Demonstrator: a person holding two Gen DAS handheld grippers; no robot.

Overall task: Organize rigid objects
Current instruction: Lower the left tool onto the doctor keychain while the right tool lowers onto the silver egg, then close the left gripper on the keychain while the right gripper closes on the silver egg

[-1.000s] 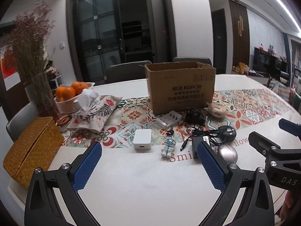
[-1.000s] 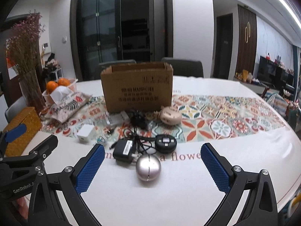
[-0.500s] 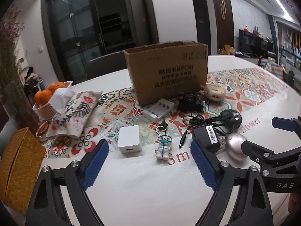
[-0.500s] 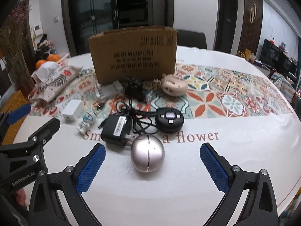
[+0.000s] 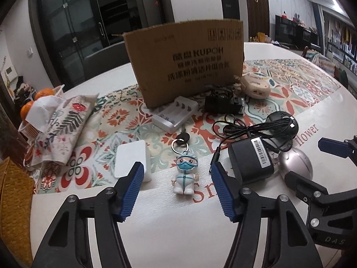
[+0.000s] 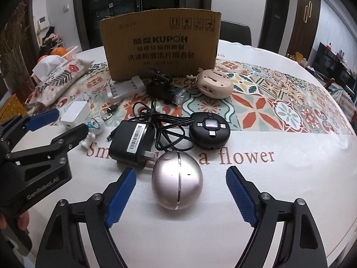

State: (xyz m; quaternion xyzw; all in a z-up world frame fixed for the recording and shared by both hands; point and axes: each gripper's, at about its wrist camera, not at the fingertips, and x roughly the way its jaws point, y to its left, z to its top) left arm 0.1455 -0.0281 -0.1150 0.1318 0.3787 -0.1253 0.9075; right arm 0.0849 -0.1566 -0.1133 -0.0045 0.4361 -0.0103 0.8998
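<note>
Small items lie in front of an open cardboard box. My left gripper is open, just short of a small figure keychain, with a white cube charger at its left finger. My right gripper is open, its fingers either side of a silver egg-shaped device without touching it. A black power adapter with cable, a round black cable hub, a white battery charger, a black clip gadget and a beige device lie nearby.
A patterned runner crosses the white table. A floral tissue pouch, an orange basket and a woven box stand at the left. Dark chairs stand behind the table.
Both grippers have moved forward and down toward the items; the keychain and the silver egg now sit much closer between the open fingers. Nothing has been grasped.
</note>
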